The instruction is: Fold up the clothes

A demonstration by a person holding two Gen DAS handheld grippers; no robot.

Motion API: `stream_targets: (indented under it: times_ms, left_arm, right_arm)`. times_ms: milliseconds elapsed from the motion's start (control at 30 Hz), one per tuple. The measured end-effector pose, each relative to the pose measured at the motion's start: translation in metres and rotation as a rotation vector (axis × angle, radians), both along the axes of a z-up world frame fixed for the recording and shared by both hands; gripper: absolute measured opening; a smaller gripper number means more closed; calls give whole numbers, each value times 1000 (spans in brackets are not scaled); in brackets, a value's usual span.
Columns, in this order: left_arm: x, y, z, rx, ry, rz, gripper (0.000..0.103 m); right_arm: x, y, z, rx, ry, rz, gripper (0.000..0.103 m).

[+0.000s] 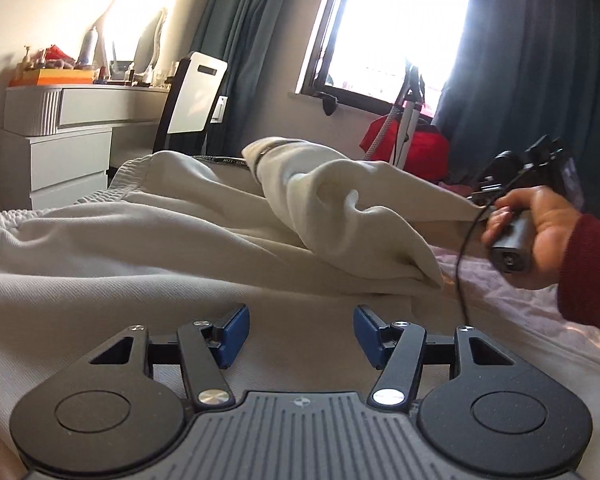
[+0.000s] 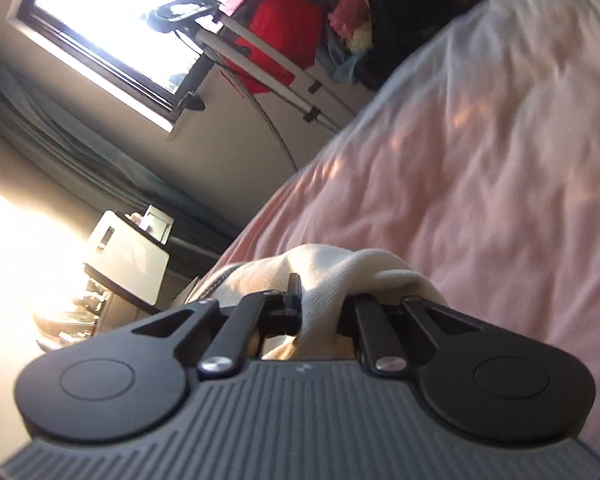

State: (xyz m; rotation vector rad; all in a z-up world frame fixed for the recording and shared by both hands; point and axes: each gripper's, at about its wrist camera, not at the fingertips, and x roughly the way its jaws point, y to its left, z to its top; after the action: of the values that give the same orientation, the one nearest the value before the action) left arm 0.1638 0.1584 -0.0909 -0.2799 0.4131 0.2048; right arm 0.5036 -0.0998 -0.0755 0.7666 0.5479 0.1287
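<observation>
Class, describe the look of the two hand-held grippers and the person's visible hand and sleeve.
Left hand-held gripper: black linkage arms, silver screws, blue pads, ribbed grey base. Right hand-held gripper: same black-and-grey build. The right hand wears a dark red ribbed sleeve; a thin black cable hangs nearby.

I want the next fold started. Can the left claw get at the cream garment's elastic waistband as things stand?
Probably yes: the left claw is open over the cream garment, with only flat cloth between it and the waistband ahead-left.
</observation>
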Motion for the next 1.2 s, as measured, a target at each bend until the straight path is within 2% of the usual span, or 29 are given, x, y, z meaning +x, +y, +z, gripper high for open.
stream_targets:
  times_ms: [133,300,400,667,767,1000,1067,1100,1133,1200]
  left_arm:
    - [-6,-1,5,6,-25,0,60]
    - [-10,-13,12,56,-42,-25,60]
    - [-9,-21,12,86,-43,-34,60]
    - [-5,-24,7,106,-26,-42,60]
    - [-4,-25,5,114,-18,-52,61]
    - [1,-36,-4,137,9,-120,61]
    - [2,-40,-6,145,16,-131,61]
    - [2,-41,-7,148,19,-132,61]
    - [2,-41,-8,148,21,-133,61]
    - [4,-41,-9,143,26,-132,61]
  right_arm:
    - [1,-53,55,-200,-90,-81,10]
    - [-17,-145,121,-394,-165,-272,10]
    - [-36,-197,140,-523,-194,-372,10]
    - [-95,-307,34,-528,75,-404,10]
    - [-118,-331,-15,-418,136,-409,10]
    - [-138,-365,-81,37,106,-453,16]
    - [-144,-375,-100,167,96,-462,22]
    - [-144,-380,-100,198,88,-476,33]
    - [-143,-385,-98,217,79,-493,47]
    - [-137,-390,-92,186,108,-505,52]
